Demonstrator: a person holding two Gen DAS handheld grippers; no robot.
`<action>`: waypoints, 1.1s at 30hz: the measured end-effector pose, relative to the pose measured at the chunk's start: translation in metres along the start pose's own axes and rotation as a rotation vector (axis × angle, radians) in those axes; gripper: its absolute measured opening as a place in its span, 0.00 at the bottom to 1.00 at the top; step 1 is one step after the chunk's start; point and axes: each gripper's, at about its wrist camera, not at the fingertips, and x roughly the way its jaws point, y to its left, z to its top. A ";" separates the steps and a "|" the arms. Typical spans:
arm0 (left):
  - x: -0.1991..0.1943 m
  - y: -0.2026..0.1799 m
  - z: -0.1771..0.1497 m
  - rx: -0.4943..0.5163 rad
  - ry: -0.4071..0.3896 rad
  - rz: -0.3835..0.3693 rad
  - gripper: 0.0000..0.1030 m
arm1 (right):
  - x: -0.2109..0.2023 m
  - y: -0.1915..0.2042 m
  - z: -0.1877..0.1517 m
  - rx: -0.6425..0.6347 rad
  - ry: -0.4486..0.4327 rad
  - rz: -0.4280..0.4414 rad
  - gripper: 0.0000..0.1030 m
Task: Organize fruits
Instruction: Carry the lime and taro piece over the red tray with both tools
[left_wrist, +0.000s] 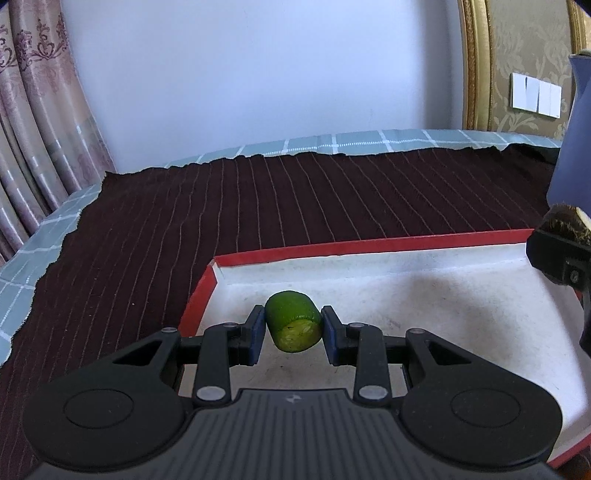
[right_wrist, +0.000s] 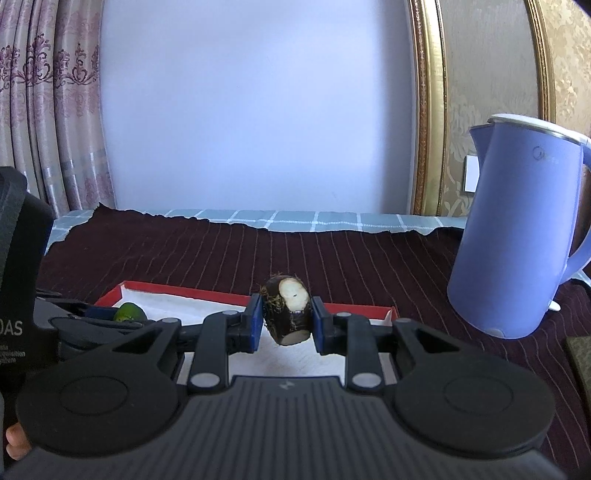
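Observation:
My left gripper (left_wrist: 293, 326) is shut on a green fruit piece with a cut pale face (left_wrist: 293, 320), held just above the white floor of a red-rimmed tray (left_wrist: 406, 295). My right gripper (right_wrist: 286, 319) is shut on a dark hairy fruit piece with pale cut faces (right_wrist: 288, 314), held over the same tray (right_wrist: 184, 291). In the left wrist view the right gripper and its dark fruit (left_wrist: 565, 223) show at the right edge. In the right wrist view the green fruit (right_wrist: 127, 312) peeks out at the left behind the left gripper's body.
A blue electric kettle (right_wrist: 517, 229) stands on the dark striped cloth (left_wrist: 258, 206) to the right of the tray. The cloth covers a checked light-blue tablecloth (left_wrist: 332, 142). A wall, curtains and a gold frame lie behind the table.

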 end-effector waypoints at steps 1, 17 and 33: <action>0.001 -0.001 0.000 0.000 0.001 -0.001 0.31 | 0.002 -0.001 0.000 0.005 0.001 0.001 0.25; 0.016 -0.007 -0.003 -0.008 -0.052 -0.035 0.31 | 0.030 -0.012 -0.004 0.040 0.006 0.023 0.25; 0.021 -0.010 -0.003 0.015 -0.037 -0.016 0.31 | 0.041 -0.014 -0.011 0.067 0.051 0.024 0.25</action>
